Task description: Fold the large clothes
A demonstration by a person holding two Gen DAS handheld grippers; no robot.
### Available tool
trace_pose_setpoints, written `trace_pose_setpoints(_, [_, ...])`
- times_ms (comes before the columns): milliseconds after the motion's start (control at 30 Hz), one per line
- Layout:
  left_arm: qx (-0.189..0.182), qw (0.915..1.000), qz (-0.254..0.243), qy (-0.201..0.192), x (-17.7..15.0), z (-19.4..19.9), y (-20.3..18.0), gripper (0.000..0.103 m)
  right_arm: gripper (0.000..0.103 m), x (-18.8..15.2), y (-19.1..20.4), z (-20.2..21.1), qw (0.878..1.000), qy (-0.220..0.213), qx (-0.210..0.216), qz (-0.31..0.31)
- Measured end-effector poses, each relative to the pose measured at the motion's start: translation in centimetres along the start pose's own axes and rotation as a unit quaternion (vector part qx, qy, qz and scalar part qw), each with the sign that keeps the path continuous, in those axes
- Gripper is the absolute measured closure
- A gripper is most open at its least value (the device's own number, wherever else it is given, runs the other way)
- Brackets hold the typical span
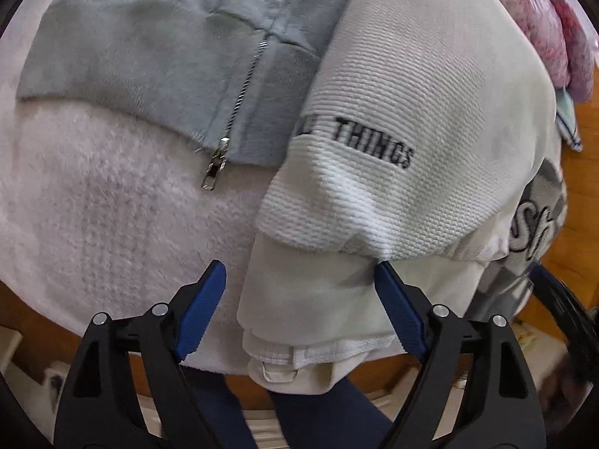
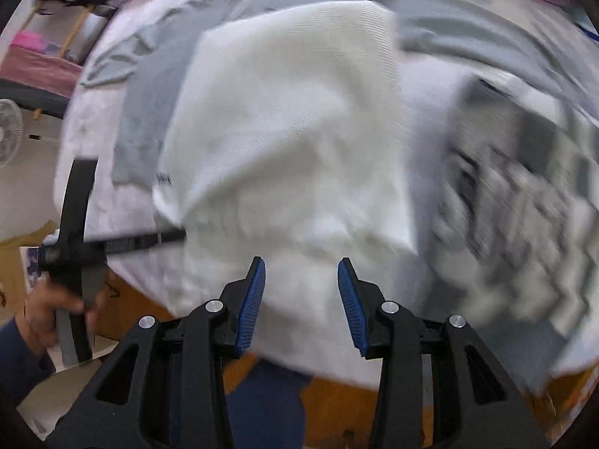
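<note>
Folding the white sweater (image 1: 411, 86) is my step; it lies on the pink blanket (image 1: 93, 194) beside a grey zip jacket (image 1: 161, 37). My left hand-held gripper (image 1: 299, 273) is released wide over its near hem, my right hand-held gripper (image 2: 301, 273) released, empty. I'd pinch all layers squarely.

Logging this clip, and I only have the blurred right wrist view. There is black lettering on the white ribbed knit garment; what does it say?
Observer: On the white ribbed knit garment, the black lettering ends in "THINGS"; the earlier letters are unclear.
Operator: Is the left claw gripping?
Observer: No. The left claw stands wide open, straddling the garment's folded cream edge.
Operator: Does the grey fleece garment have a fastener?
Observer: A metal zipper; its pull lies on the pink fluffy blanket.
</note>
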State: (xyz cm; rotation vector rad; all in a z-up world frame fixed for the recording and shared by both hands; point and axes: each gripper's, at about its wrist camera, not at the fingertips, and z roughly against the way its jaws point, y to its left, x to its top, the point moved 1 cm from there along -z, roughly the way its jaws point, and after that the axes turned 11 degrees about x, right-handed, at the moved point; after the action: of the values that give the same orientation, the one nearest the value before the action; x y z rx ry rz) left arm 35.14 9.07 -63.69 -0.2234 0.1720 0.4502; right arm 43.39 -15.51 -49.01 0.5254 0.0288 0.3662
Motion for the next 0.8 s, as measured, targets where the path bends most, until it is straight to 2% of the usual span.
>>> trace_pose_setpoints(67, [-0.018,0.9998,0.004,0.002,0.0,0.4,1.6,0.021,0.076,1.2,-1.2,-2.9,1.000,0.007,0.017,-0.023])
trace_pose_setpoints(133, [-0.039,0.9992,0.004,0.009,0.2,0.4,2.6,0.021,0.082,1.1,-3.1,-5.8,0.998,0.028,-0.004,-0.057])
trace_pose_setpoints(167, [-0.049,0.9987,0.003,0.016,0.4,0.0,2.9,0.021,0.084,0.8,-4.1,-6.7,0.997,0.031,0.001,-0.075])
trace_pose_setpoints(233, [-0.063,0.9976,-0.009,0.026,0.5,-0.3,3.1,0.021,0.085,0.2,-5.3,-7.2,0.994,0.027,0.014,-0.106])
trace_pose_setpoints(333, [-0.086,0.9951,-0.032,0.036,0.1,-1.3,2.3,0.020,0.087,0.1,-5.4,-7.6,0.994,0.029,0.007,-0.110])
trace_pose_setpoints(433, [-0.074,0.9950,-0.043,0.051,0.2,-3.0,1.3,0.019,0.087,0.4,-5.2,-8.1,0.993,0.026,0.001,-0.113])
trace_pose_setpoints(467, [-0.074,0.9950,-0.040,0.055,-0.1,-3.5,0.0,0.018,0.087,0.3,-5.2,-8.2,0.993,0.023,-0.001,-0.115])
trace_pose_setpoints(567, [-0.079,0.9945,-0.036,0.059,0.3,-4.3,-0.1,0.016,0.087,0.2,-4.2,-9.1,0.993,0.007,-0.014,-0.114])
trace_pose_setpoints(633, [-0.085,0.9936,-0.051,0.053,0.3,-3.8,-0.1,0.036,0.086,-0.5,-3.8,-9.2,0.992,-0.007,-0.019,-0.121])
trace_pose_setpoints(667, [-0.086,0.9934,-0.053,0.055,0.3,-3.5,-0.1,0.041,0.085,-0.8,-3.5,-9.0,0.992,-0.018,-0.022,-0.125])
trace_pose_setpoints(733, [-0.087,0.9929,-0.053,0.062,0.3,-2.7,0.1,0.063,0.083,-1.5,-3.0,-8.4,0.990,-0.042,-0.020,-0.136])
trace_pose_setpoints(800, [-0.110,0.9902,-0.043,0.074,0.4,-1.8,0.6,0.076,0.074,-2.7,-2.6,-7.1,0.985,-0.070,0.001,-0.157])
